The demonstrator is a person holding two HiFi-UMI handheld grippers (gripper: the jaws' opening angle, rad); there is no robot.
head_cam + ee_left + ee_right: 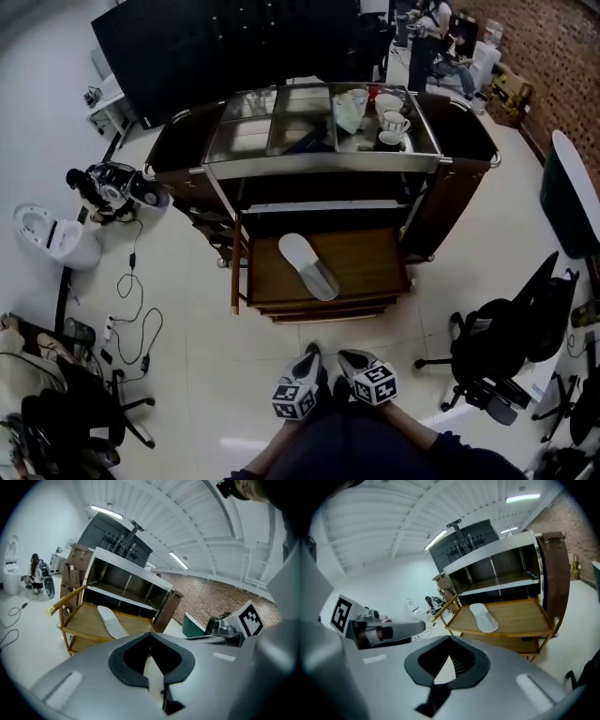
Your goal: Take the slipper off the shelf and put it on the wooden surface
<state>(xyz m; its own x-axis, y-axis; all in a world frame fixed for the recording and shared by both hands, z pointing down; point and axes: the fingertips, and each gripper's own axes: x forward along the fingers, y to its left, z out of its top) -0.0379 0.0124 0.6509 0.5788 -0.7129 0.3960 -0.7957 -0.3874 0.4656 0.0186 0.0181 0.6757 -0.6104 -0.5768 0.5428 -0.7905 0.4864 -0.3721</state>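
Observation:
A white slipper (307,265) lies sole up on the wooden surface (370,262) of the cart's pull-out lower shelf, toe towards the cart. It shows in the left gripper view as the slipper (111,623) on the wood (84,620), and in the right gripper view as the slipper (483,617) on the wood (520,613). My left gripper (310,353) and right gripper (345,356) are side by side close to my body, well short of the cart. Each gripper's jaws meet at the tips, left gripper (150,633) and right gripper (450,637), with nothing between them.
The cart has a steel top (281,131) carrying cups (394,122) and a cloth. Black office chairs (506,337) stand at the right. Cables (131,319), a white fixture (52,234) and dark equipment (112,187) lie on the floor at the left.

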